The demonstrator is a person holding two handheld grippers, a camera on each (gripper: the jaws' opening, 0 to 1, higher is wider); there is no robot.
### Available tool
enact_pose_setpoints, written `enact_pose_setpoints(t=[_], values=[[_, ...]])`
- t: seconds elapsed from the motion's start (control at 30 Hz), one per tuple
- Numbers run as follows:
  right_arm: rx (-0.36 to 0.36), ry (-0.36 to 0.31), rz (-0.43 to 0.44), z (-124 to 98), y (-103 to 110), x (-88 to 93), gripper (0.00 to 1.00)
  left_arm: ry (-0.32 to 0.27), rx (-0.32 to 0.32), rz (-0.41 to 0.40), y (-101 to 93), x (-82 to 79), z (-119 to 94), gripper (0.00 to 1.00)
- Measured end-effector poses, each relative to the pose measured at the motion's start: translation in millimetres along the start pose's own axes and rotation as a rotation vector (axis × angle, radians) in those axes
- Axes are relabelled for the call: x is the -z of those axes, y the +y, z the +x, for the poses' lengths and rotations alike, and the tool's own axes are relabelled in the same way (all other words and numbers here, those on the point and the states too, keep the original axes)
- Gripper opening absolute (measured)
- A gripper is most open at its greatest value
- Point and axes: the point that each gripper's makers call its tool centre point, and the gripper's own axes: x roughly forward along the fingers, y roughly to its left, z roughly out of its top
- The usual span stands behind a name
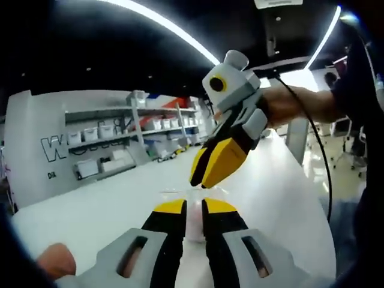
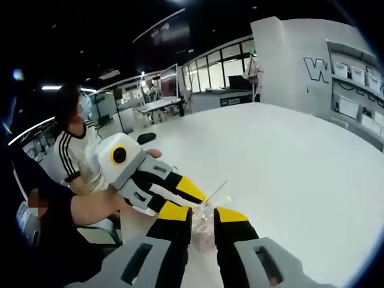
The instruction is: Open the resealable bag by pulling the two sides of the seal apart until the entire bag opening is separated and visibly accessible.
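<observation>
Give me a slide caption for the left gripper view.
Both grippers, left and right, close on a clear resealable bag above a white table.

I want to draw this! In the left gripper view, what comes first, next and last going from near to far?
Left gripper → clear bag pinched in it → right gripper → white table → shelves with bins.
</observation>
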Motion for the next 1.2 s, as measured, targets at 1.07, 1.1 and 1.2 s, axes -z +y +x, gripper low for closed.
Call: enact_pose_setpoints(t=[1.07,1.1,1.2], values=[[-0.025,-0.005,0.098,-4.7,-5.1,4.8,0.01,0.001,0.01,0.03,-4.6,-1.5,0.7,0.1],[-0.025,-0.011,0.1,-5.1,-4.6,4.2,0.01,0.0,0.01,0.03,-4.6,-1.6,0.5,0.1],[-0.026,-0.012,0.101,-5.5,-0.9,5.6,0.01,0.0,0.011,0.031,-4.8,-1.7,0.6,0.1]])
